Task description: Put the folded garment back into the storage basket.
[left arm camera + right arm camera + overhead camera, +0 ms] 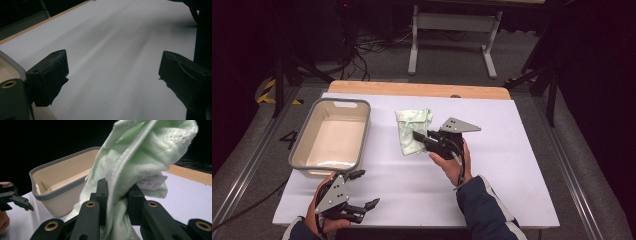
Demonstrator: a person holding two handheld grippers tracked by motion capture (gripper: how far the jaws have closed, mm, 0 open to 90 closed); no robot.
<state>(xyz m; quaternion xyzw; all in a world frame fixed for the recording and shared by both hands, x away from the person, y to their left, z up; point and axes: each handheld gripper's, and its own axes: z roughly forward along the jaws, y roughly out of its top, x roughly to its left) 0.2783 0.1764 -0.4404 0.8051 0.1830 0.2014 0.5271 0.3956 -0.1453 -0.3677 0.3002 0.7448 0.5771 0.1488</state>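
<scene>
Right claw (418, 138): jaws closed on a pale green cloth (412, 130), pinching a bunched fold near its lower right edge. In the right gripper view the cloth (140, 157) rises up from between the jaws, crumpled, with a small white label (151, 182) hanging on its right side. Seen from above, the cloth lies at mid worktop (512, 165), just right of the tub.

Left claw (362, 189): jaws spread wide, nothing between them, low over the near left part of the worktop, held in a hand (319, 222) at the bottom edge. Its own view looks across bare white surface (112, 62).

Tub (332, 137): beige with grey rim, upright on the left side of the worktop, just beyond the left claw and apart from the cloth. Inside looks empty.
</scene>
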